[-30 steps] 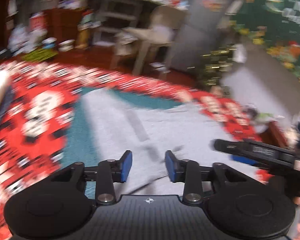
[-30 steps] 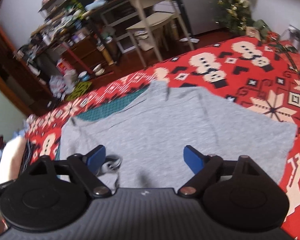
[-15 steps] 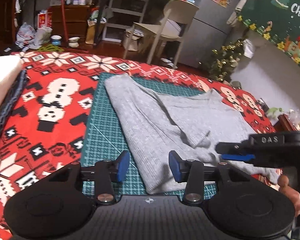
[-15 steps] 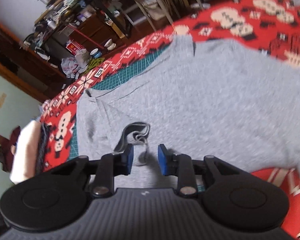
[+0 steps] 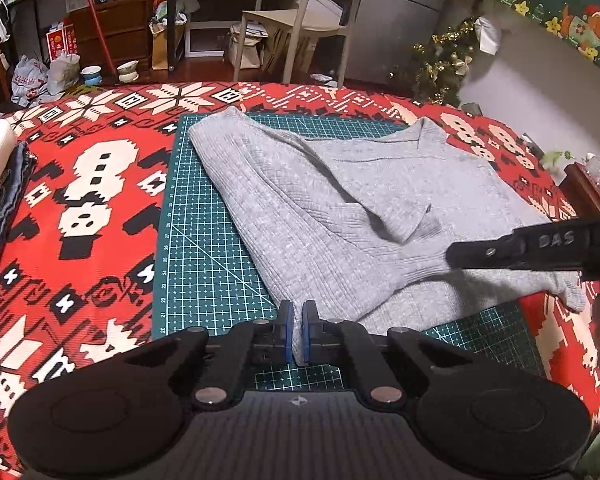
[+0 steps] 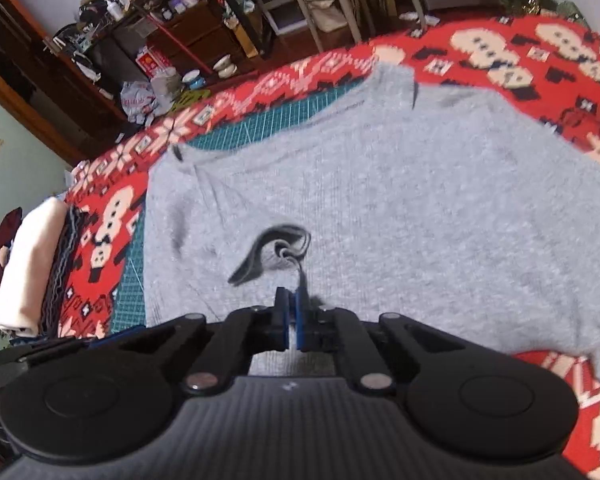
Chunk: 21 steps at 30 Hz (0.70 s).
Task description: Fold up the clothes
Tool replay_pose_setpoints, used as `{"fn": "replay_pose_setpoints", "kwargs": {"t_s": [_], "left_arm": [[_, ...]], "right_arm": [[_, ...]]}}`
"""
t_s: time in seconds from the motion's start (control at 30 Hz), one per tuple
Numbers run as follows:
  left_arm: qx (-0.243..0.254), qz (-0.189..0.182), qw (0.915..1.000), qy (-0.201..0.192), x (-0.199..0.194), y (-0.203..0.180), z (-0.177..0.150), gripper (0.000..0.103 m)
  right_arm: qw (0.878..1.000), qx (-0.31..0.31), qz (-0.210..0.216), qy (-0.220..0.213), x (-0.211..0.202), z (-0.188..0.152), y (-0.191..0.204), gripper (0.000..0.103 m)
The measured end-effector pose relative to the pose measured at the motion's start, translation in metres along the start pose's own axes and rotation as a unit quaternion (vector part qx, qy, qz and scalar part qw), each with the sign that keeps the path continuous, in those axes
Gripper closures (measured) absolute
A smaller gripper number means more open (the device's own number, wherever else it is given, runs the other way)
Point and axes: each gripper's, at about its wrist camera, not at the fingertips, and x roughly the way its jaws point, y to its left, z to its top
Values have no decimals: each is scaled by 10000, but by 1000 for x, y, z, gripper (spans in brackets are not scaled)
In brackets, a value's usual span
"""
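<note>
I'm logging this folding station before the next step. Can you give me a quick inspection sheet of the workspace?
Surface: green cutting mat on a red patterned blanket.
Job's things: grey sweater lying partly folded on the mat.
Clutter: stack of folded clothes at the blanket's edge.
Grippers: left gripper shut on the sweater's near edge; right gripper shut on the sweater.
Cables: nothing seen.
Surroundings: chair, small Christmas tree, crowded shelves.

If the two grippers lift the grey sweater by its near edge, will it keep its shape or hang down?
The grey sweater will probably hang and sag: it already lies in soft folds, with one sleeve draped across the body. Its ribbed knit looks thick, so likely rather heavy. The left gripper and right gripper each pinch only a small bit, so the cloth between them may droop.
</note>
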Motion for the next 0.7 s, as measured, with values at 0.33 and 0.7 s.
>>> {"fn": "replay_pose_setpoints", "kwargs": {"t_s": [0.33, 0.7], "left_arm": [[47, 259, 9997, 21, -2, 2, 1, 77], [-1281, 130, 9903, -531, -11, 35, 22, 71]], "right_arm": [[9996, -215, -125, 115, -1, -2, -5, 82], [9906, -1076, -534, -655, -19, -5, 8, 47]]}}
